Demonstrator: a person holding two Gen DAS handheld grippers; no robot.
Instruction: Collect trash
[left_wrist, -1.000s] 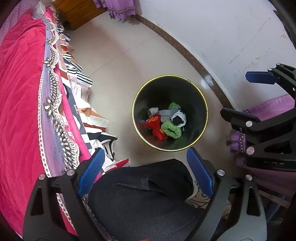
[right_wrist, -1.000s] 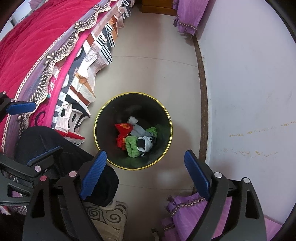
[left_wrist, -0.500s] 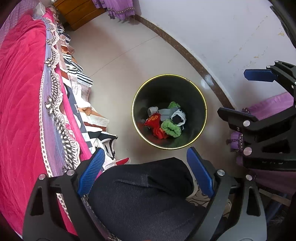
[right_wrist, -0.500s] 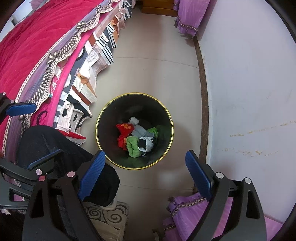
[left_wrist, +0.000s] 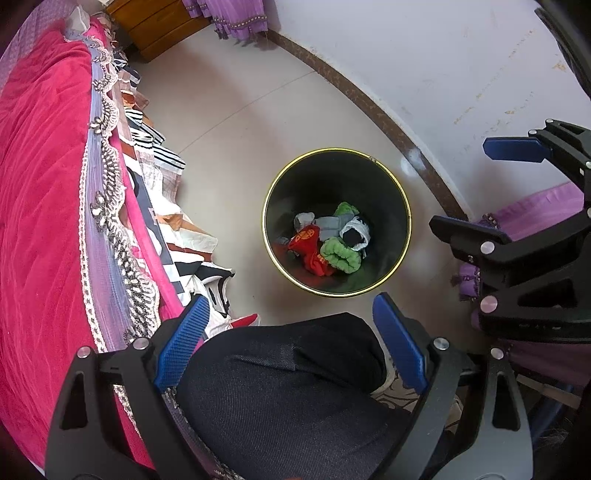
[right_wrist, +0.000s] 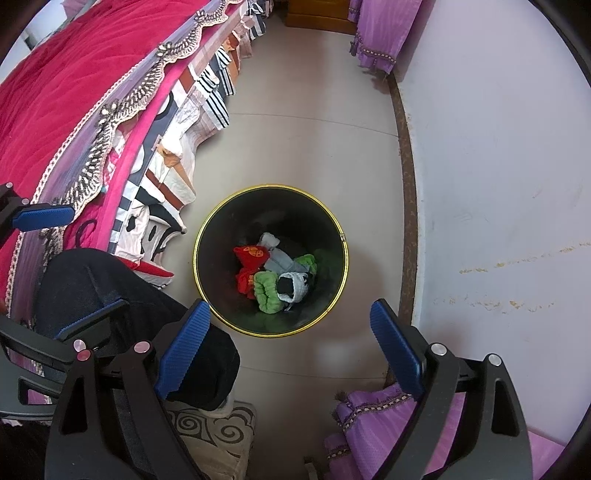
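Presently I hold both grippers high over the bin (right_wrist: 207, 236), pointing steeply down. The left gripper (left_wrist: 288, 343) has its jaws spread wide and empty over the person's dark knee (left_wrist: 288, 387); the right gripper (right_wrist: 290, 341) is likewise released, nothing between its pads. The trash (right_wrist: 275, 273), crumpled red, green, grey and white pieces, lies at the bottom of the bin, which stands on the floor (right_wrist: 295, 129) between bed (right_wrist: 74, 81) and wall. I judge a drop-off is finished. No loose scrap shows on the floor, so next I would scan elsewhere before descending.
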